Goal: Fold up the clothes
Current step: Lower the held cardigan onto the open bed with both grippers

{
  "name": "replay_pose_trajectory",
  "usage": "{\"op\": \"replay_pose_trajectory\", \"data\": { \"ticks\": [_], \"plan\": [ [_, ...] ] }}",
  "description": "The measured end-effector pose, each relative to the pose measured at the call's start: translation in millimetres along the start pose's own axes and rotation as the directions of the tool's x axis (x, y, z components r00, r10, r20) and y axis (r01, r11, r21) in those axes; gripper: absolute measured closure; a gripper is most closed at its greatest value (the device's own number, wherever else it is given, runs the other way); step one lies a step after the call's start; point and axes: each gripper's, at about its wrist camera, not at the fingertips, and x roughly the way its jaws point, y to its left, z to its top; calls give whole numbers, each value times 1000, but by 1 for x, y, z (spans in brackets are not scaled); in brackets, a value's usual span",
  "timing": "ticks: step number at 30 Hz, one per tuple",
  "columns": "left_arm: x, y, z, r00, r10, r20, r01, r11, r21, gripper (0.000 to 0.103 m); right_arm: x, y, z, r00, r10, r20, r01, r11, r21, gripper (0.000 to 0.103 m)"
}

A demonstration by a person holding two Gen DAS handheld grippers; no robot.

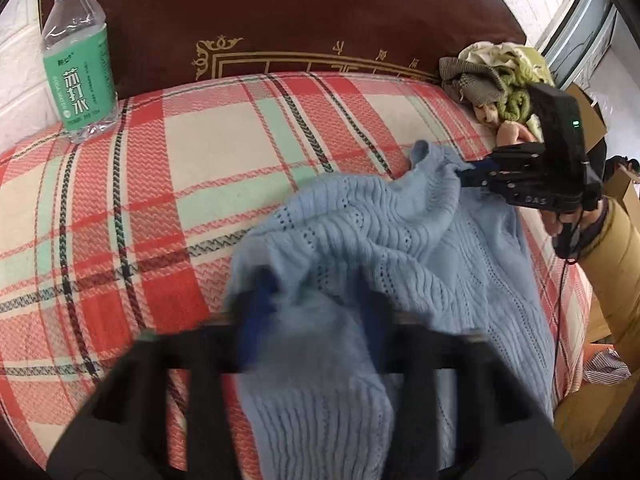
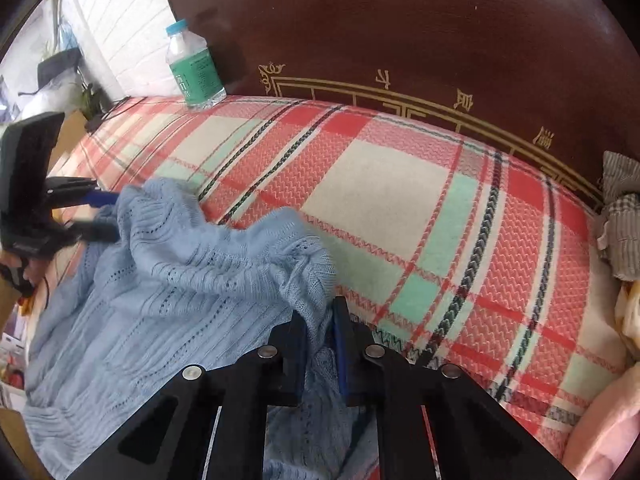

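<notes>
A light blue knit garment [image 1: 400,232] [image 2: 160,280] lies crumpled on a red, cream and mint plaid blanket [image 1: 200,140] [image 2: 380,192]. My left gripper [image 1: 314,312] is blurred, and a thick bunch of the knit fills the gap between its blue-padded fingers. In the right wrist view the left gripper [image 2: 102,216] bites into the garment's left edge. My right gripper [image 2: 320,320] is shut on a fold at the garment's right edge. The left wrist view shows the right gripper [image 1: 466,172] pinching a raised corner, with a hand behind it.
A water bottle with a green label [image 1: 78,60] [image 2: 196,68] stands at the back left against a dark brown headboard [image 1: 280,12]. A heap of other clothes [image 1: 496,80] [image 2: 620,216] lies at the back right. Cardboard boxes [image 1: 616,200] stand beside the bed.
</notes>
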Motion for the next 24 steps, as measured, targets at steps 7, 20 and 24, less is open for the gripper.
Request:
{"op": "replay_pose_trajectory", "data": {
  "ticks": [7, 20, 24],
  "plan": [
    [-46, 8, 31, 983, 48, 178, -35, 997, -75, 93, -53, -10, 17, 970, -117, 212, 99, 991, 94, 95],
    [-37, 9, 16, 991, 25, 130, -15, 997, -81, 18, 2, -36, 27, 987, -120, 111, 92, 968, 232, 75],
    [-31, 13, 0, 994, 11, 105, -2, 997, -78, 18, -23, -43, 9, 985, -46, 166, -6, 954, 299, 64]
  ]
}}
